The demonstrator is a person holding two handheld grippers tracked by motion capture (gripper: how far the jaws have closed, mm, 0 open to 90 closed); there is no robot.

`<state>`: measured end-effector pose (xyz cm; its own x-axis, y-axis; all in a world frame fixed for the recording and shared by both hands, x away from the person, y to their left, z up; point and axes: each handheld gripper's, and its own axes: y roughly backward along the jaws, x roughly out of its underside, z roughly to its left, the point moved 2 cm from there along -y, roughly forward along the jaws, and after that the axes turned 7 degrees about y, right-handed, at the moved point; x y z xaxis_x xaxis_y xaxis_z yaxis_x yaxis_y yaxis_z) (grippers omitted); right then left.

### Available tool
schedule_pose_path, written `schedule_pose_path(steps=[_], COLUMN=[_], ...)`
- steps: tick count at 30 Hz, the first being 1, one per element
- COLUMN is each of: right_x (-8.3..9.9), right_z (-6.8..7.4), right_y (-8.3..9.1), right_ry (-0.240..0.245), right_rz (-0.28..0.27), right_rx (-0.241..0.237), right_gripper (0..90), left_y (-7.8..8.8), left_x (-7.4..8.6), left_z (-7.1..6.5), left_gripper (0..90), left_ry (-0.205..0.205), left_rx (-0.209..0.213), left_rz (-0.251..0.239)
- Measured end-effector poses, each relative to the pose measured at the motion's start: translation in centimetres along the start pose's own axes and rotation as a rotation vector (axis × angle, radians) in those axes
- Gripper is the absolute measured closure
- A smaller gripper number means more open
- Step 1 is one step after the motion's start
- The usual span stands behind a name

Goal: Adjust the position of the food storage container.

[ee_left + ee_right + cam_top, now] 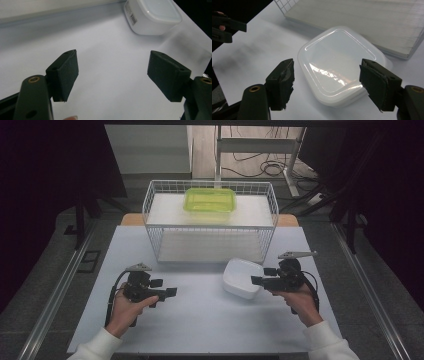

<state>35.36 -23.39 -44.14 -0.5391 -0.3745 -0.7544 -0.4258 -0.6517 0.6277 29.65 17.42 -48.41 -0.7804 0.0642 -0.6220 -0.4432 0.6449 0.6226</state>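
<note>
Your left gripper (169,293) sits at the left of the white desk (200,320), jaws spread wide with nothing between them, pointing across the bare desk surface toward the container. It is well apart from that container.

The white, rounded-square plastic container with its translucent lid (242,277) rests flat on the desk, right of centre, just in front of the white wire basket rack (210,222). A translucent green lidded plastic box (210,200) sits on the rack's upper shelf, well apart from both grippers.

Your right gripper (260,276) hovers at the container's right edge. In the right gripper view its jaws stand wide and straddle the container's near corner (337,72); the pads do not press on it.

Likely faults from here:
- The lid is glossy and the corners are rounded. Closing on a corner alone could let the container pivot or squirt out of the pads.
- A grip on the lid rim only could lift the lid off the base.
- Pushing forward before closing could slide the container against the rack.
- Bringing the left gripper in fast could knock the container out from between the right jaws.

Markings: in the left gripper view, a barcode label (132,17) shows on the container's side wall. Its digits and adjoining print are too small to read. No brand name is legible.
</note>
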Motion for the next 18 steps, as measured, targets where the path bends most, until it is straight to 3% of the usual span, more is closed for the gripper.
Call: schedule_pose_path(steps=[3,8,18], right_x=[0.0,-0.1,-1.3], right_z=[-0.1,-0.7,-1.8], right_y=[0.1,0.3,-0.5], right_ry=[0.001,-0.010,0.007], right_rz=[0.008,0.004,0.053], right_rx=[0.004,0.007,0.029], right_gripper=[28.9,33.4,47.7], left_y=[0.2,0.1,-0.2], left_x=[0.0,0.1,0.1], left_z=[0.0,0.0,0.4], left_gripper=[24.5,24.5,24.6], left_ry=[0.033,0.018,0.039], left_rx=[0.032,0.022,0.053], left_rz=[-0.012,-0.002,0.014])
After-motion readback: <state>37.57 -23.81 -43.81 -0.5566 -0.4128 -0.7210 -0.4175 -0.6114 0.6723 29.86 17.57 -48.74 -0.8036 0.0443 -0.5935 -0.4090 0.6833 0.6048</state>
